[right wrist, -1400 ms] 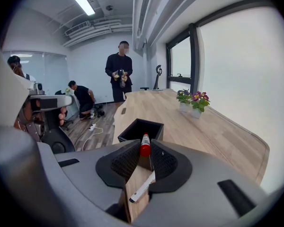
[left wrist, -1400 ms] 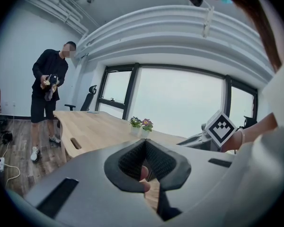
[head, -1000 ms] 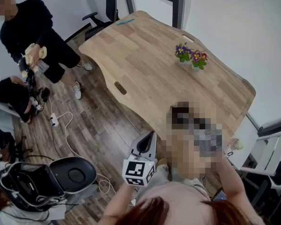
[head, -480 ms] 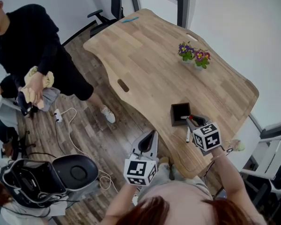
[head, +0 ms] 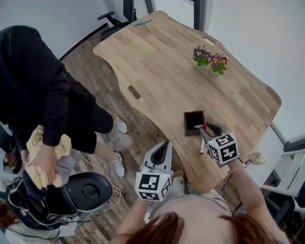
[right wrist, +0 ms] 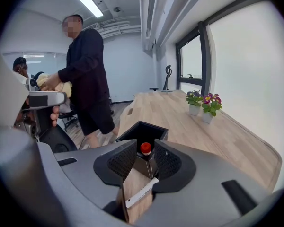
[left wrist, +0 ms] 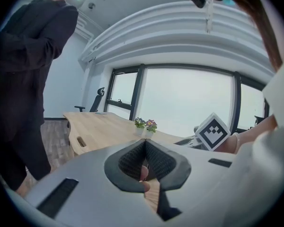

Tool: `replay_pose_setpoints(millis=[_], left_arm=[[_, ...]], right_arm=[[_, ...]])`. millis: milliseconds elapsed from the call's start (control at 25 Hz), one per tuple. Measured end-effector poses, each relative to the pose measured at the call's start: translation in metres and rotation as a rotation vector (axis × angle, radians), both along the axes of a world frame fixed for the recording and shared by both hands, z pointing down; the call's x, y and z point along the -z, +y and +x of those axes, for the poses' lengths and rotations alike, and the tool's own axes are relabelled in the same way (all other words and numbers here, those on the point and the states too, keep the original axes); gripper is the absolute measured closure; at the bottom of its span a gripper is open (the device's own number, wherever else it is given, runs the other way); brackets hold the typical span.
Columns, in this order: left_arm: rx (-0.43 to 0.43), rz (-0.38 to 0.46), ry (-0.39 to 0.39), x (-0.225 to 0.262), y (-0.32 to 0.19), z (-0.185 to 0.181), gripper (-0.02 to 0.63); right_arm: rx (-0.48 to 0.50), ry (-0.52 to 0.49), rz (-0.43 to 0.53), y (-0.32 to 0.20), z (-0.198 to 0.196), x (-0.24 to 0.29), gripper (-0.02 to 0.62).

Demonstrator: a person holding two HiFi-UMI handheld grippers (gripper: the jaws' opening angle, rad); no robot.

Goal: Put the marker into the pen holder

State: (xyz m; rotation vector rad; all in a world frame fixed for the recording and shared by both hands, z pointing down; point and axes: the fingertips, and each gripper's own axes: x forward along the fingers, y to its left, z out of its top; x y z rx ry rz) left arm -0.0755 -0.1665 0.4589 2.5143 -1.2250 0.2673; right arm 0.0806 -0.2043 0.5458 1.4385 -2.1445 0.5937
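Observation:
The black square pen holder (head: 194, 122) stands near the front edge of the wooden table (head: 162, 60). The marker (head: 202, 145) has a white body and a red cap. It leans with its cap on the holder's near corner. My right gripper (head: 203, 130) is right behind the holder. In the right gripper view its jaws are opening, with the marker (right wrist: 141, 193) between them and the pads off it; the holder (right wrist: 143, 130) lies just ahead. My left gripper (head: 167, 144) hangs off the table's near edge, shut with nothing in it (left wrist: 145, 143).
Two small flower pots (head: 209, 62) sit mid-table on the right. A teal pen (head: 142, 22) lies at the far end. A person in black (head: 40, 100) with a yellow cloth stands at the left, over a black chair (head: 86, 192).
The person in black walked from the back left to the chair at the lower left. My right gripper edged slightly left by the holder. The left gripper stayed put.

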Motion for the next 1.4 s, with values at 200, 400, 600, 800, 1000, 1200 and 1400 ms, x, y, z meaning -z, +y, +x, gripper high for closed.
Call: replay_pose_setpoints(millis=[200,400,600,800,1000,1200,1400], left_arm=[[0.017,0.016,0.004,0.002,0.013,0.007,0.604],[0.033,0.025,0.009,0.008,0.015,0.015,0.604],[0.06,0.032,0.018,0.011,0.019,0.02,0.604],[0.092,0.026,0.022,0.012,0.022,0.024,0.604],[0.134,0.017,0.021,0.011,0.024,0.024,0.604],[0.168,0.011,0.02,0.01,0.029,0.019,0.604],[0.193,-0.001,0.014,0.006,0.031,0.013,0.604]], right_arm=[[0.01,-0.002,0.066,0.009,0.002,0.016,0.489],[-0.001,-0.022,0.108,0.017,0.008,0.027,0.502],[-0.008,-0.021,0.127,0.031,0.016,0.027,0.52],[-0.012,-0.024,0.115,0.043,0.021,0.021,0.532],[-0.006,-0.018,0.099,0.052,0.024,0.01,0.535],[-0.008,-0.023,0.074,0.06,0.02,-0.004,0.535],[-0.005,-0.027,0.033,0.067,0.013,-0.022,0.535]])
